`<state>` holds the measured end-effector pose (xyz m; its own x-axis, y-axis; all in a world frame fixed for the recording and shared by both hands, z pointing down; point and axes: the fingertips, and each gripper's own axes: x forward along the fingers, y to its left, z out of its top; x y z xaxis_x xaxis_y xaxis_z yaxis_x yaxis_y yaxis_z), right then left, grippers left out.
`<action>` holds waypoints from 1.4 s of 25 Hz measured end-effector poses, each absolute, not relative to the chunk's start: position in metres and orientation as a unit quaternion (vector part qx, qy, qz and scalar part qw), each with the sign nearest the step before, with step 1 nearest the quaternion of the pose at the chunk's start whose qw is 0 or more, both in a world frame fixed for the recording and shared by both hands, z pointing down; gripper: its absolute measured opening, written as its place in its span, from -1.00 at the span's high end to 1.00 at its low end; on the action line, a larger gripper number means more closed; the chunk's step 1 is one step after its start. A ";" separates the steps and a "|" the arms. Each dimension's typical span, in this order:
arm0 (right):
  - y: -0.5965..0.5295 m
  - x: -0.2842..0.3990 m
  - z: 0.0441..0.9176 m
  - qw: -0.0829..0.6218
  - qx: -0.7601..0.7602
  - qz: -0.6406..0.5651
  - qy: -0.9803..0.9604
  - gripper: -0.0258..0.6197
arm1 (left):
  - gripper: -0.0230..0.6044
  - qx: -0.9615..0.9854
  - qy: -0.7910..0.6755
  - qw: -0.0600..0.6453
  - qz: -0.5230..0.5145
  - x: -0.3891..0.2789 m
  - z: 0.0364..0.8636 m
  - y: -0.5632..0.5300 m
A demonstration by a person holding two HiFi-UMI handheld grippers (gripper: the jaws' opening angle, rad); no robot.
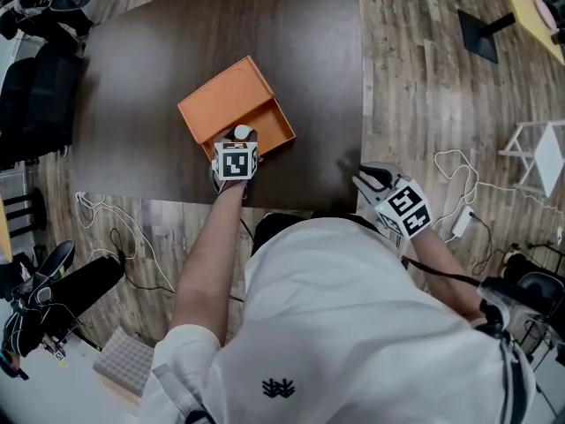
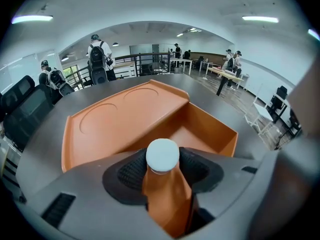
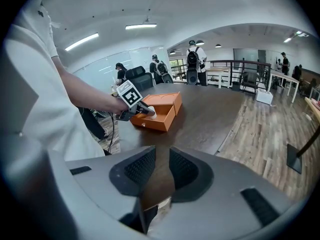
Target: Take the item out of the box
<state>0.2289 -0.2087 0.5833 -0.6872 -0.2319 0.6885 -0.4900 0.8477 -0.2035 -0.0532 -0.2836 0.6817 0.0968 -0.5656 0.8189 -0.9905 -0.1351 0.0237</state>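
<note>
One orange rectangular box [image 1: 231, 95] sits on the dark brown wooden bench [image 1: 177, 51], close to the near edge, and we see it open. The box has two halves. The flat lid [image 2: 115, 119] lies on the left with two round impressions pressed into it. The deeper tray [image 2: 205, 134] is on the right.

There is one item, an orange plastic bottle [image 2: 167, 199] with a white round cap [image 2: 162, 155]. The left claw [image 1: 240, 140] has it. The jaws stand wide and both pads sit snug on the bottle's neck and shoulder, with no gap on either side. The bottle runs along the claw, cap forward and body back in the throat. The cap sits just over the tray's near wall. In the right gripper view we see it above the rim, not down on the tray floor. We can't tell whether the bottle's body touches that wall.

The right claw [image 3: 162, 156] has its jaws a narrow slit apart with nothing between them. We see only bench surface through the gap. It is at the bench's near right corner, well apart from the box.

We count two marker cubes, one per claw [image 1: 236, 160] [image 1: 406, 208]. In the left gripper view, two people with backpacks [image 2: 97, 54] [image 2: 50, 76] stand beyond the bench's far side.
</note>
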 end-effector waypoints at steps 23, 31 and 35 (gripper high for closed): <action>-0.172 0.203 0.575 0.335 0.201 0.166 -0.905 0.69 | 0.36 0.719 -0.562 0.282 0.295 -0.038 0.624 -0.244; -0.147 0.169 0.565 0.332 0.206 0.157 -0.907 0.70 | 0.36 0.749 -0.550 0.267 0.256 -0.044 0.579 -0.208; -0.134 0.152 0.560 0.333 0.207 0.152 -0.907 0.71 | 0.37 0.763 -0.544 0.256 0.234 -0.050 0.554 -0.190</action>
